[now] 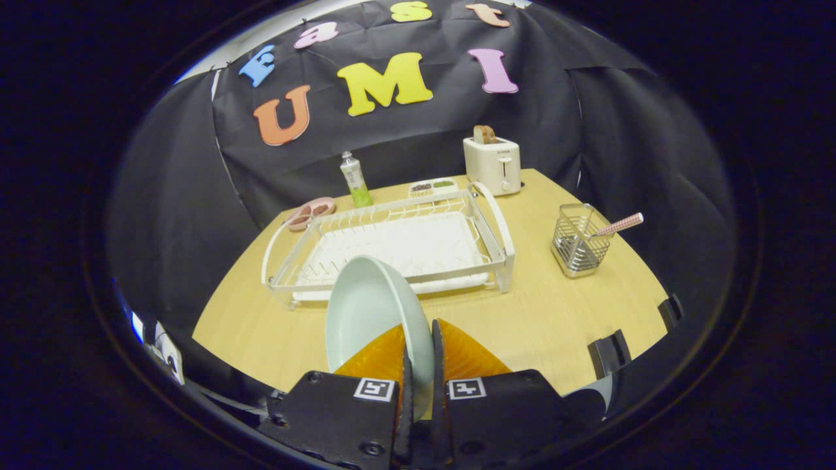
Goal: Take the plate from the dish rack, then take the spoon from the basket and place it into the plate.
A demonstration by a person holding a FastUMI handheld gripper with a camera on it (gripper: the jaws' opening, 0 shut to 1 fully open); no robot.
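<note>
gripper fingers pinch the pale plate by its rim, held on edge above the table. dish rack at twelve o'clock beyond; spoon in basket at two o'clock.

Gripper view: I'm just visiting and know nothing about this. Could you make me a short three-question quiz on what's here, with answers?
1. True or false: the plate stands in the dish rack.
2. What is the gripper doing? A) open, B) shut on the plate, C) shut on the spoon.
3. Where is the spoon?

Key
1. False: it is held on edge, in front of the rack, above the table.
2. B: both fingers clamp its rim.
3. In the wire basket, beside the rack, handle sticking out.
</note>
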